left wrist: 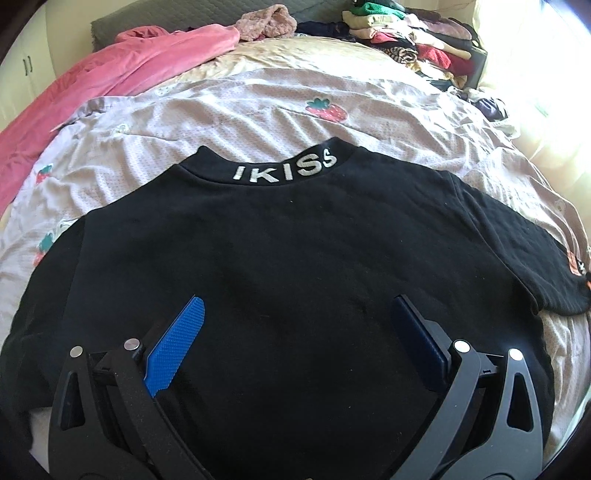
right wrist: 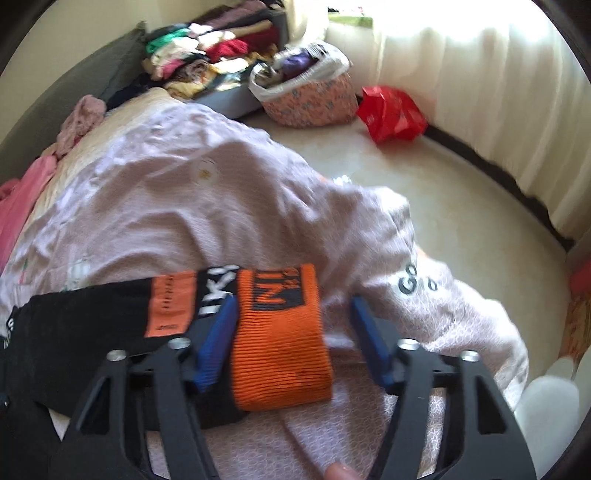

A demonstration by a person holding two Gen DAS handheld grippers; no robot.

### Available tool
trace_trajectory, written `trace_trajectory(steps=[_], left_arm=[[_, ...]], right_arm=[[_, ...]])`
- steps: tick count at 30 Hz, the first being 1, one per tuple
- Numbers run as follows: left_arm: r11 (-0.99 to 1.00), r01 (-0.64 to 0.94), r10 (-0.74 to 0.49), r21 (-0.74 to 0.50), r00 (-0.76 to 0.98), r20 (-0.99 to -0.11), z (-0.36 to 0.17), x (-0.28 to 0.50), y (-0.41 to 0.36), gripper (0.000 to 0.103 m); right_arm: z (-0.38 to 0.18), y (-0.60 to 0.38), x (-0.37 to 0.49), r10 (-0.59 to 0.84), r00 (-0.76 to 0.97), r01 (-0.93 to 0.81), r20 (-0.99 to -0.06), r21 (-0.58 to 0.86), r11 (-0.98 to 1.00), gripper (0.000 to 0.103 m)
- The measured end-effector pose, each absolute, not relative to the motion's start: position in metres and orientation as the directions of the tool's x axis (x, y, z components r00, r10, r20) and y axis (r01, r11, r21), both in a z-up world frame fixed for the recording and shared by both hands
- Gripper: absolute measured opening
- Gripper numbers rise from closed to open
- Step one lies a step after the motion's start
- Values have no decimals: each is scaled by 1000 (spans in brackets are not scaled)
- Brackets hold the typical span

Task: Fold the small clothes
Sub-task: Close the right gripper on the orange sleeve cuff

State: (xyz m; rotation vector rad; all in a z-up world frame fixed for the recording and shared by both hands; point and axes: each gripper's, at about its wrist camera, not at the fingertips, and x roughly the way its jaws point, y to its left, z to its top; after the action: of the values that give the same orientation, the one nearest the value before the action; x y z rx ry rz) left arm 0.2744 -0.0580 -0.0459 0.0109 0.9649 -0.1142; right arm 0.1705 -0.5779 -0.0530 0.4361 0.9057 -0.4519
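Note:
A black top (left wrist: 295, 240) lies flat on the bed, back up, with white lettering on its collar (left wrist: 284, 170). My left gripper (left wrist: 299, 302) hovers open low over its lower back; the fabric lies under the wide-apart fingers, not pinched. The right sleeve ends in an orange ribbed cuff (right wrist: 280, 350) by the bed's edge. My right gripper (right wrist: 293, 300) straddles this cuff: the left pad (right wrist: 218, 339) sits against it, while the right pad (right wrist: 369, 339) stands a little off, so it is not clamped. The black sleeve (right wrist: 81, 317) runs off to the left.
A pale pink strawberry-print bedcover (left wrist: 258, 110) lies under the top. A pink blanket (left wrist: 110, 81) lies at far left, stacked clothes (left wrist: 406, 33) at the head. Beside the bed are the floor (right wrist: 406, 184), a patterned basket (right wrist: 310, 99) and a red bag (right wrist: 391, 110).

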Motion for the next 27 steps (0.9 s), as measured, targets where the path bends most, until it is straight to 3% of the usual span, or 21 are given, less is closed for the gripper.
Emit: trace_trajectory(steps=[1, 5, 13, 27], left_arm=[[994, 100, -97, -49, 565, -819, -45, 274, -57, 95], [993, 101, -107, -59, 574, -812, -39, 271, -54, 95], [991, 99, -130, -89, 576, -807, -35, 267, -44, 95], [985, 77, -168, -154, 617, -769, -10, 261, -17, 95]], right_arm=[[-54, -578, 170, -156, 551, 529, -820, 199, 825, 29], [-38, -570, 163, -166, 598, 501, -784, 204, 841, 12], [1, -543, 148, -193, 658, 464, -728, 190, 865, 5], [62, -410, 178, 31, 765, 147, -644, 221, 964, 5]])
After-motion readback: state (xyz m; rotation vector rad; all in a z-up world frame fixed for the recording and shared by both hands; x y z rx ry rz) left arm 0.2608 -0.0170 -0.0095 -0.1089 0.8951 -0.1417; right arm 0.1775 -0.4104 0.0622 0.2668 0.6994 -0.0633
